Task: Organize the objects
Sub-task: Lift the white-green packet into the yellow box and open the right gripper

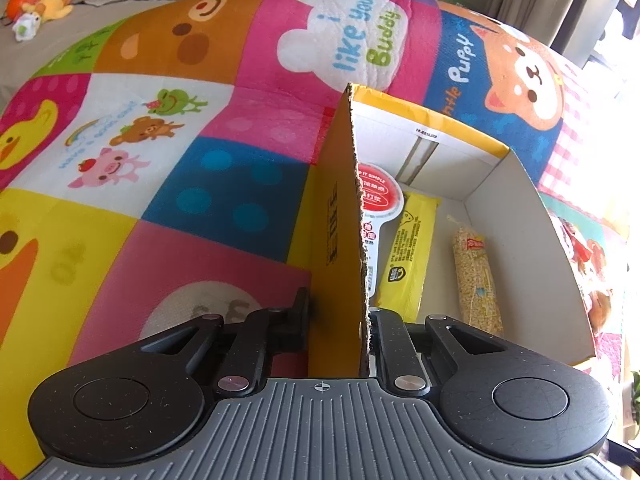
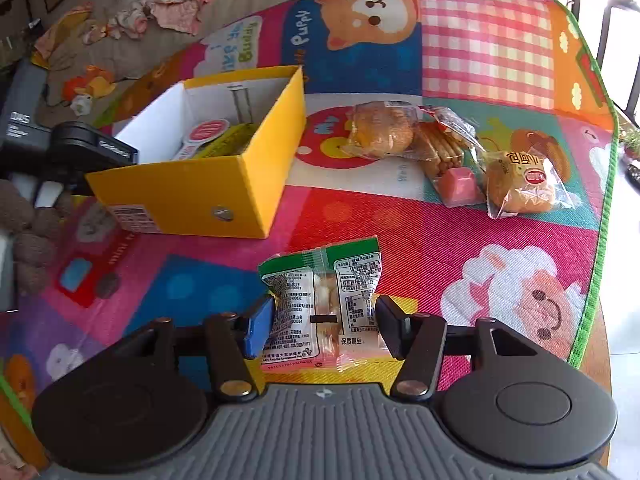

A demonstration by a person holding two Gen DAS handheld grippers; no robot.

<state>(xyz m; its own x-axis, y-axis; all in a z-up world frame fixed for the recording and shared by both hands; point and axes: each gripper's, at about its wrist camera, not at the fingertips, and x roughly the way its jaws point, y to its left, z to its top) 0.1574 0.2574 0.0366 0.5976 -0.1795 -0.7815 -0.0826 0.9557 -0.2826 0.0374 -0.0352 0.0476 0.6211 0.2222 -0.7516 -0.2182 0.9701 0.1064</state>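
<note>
My left gripper is shut on the near wall of the yellow cardboard box, one finger outside and one inside. Inside the box lie a yellow packet, a bag of small grains and a red-and-white round-topped packet. My right gripper is shut on a green-and-white snack packet above the mat. The box also shows in the right wrist view at the left, with the left gripper at its far side.
A colourful cartoon play mat covers the surface. Loose snacks lie to the right of the box: two wrapped buns, a biscuit pack and a pink block. Soft toys lie on a grey couch beyond.
</note>
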